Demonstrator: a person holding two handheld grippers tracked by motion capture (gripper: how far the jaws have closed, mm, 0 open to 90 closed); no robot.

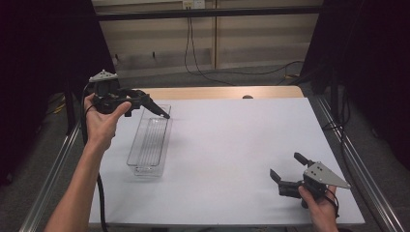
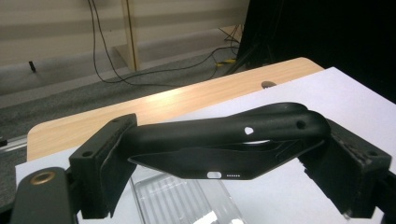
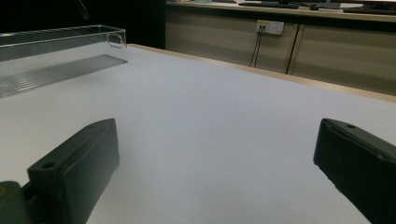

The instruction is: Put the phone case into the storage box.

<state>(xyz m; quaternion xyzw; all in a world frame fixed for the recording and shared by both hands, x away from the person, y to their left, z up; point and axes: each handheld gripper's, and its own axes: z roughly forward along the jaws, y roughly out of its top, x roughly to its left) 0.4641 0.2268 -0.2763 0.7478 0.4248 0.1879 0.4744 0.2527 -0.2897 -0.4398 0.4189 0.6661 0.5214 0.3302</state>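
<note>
left gripper (image 1: 145,104): held raised over the far end of the clear tray (image 1: 151,142); its jaws are clamped on a black tool (image 2: 224,144), one pad at each end of it.
black tool: a dark, flat-bladed plastic piece with a thick rounded handle and small holes (a scraper or spatula, by the look of it; i cannot tell which). in the high view its tip (image 1: 164,115) points down toward the tray's far rim.
clear tray: a long, narrow, ribbed transparent box standing on the white table (image 1: 232,145), left of centre; nothing lies in it as far as can be seen. in the left gripper view its ribbed floor (image 2: 168,198) shows just below the tool.
right gripper (image 1: 289,171): low over the near right part of the table, well apart from the tray; jaws spread wide, nothing between them (the right gripper view shows bare white surface between the two pads).
progress: the tool is lifted and carried to the tray, so the pick-up looks done; the placing is not.
left to do: judged from this, lower the tool, line its length up with the tray's long axis, and let go inside.
risk: the tool is gripped end to end, so it may catch on a side wall.
</note>
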